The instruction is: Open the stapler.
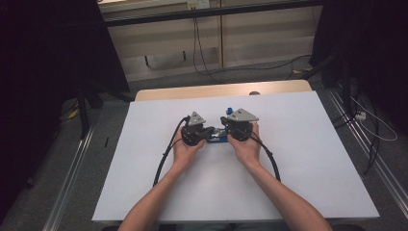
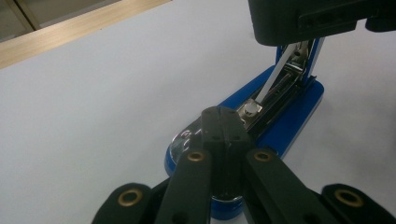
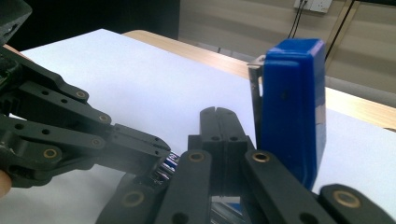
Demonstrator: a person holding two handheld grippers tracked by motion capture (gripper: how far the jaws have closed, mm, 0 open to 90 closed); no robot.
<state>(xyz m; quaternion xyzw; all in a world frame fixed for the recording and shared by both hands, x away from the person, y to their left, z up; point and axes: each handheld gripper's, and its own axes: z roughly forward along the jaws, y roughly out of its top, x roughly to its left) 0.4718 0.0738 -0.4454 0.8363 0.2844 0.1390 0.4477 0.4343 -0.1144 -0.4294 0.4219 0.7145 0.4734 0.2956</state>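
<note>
Left gripper [image 1: 208,133]: jaws clenched together, tips resting on the near, rounded end of the blue stapler [image 1: 219,137].
Right gripper [image 1: 226,132]: jaws pressed together too, grasping nothing, set beside the stapler's raised lid [image 3: 293,107].
Stapler: lies between the two grippers at the middle of the white sheet [image 1: 298,159], its lid swung upright.
Left gripper view: shows the open metal staple channel [image 2: 275,98] and the clear rounded front.
Right gripper view: shows the lid's blue back standing up, and the left gripper's jaws reaching in from the left.
Surface: the white sheet covers a wooden table [image 1: 192,91].
Room: grey floor, cables, dark curtains on both sides.
</note>
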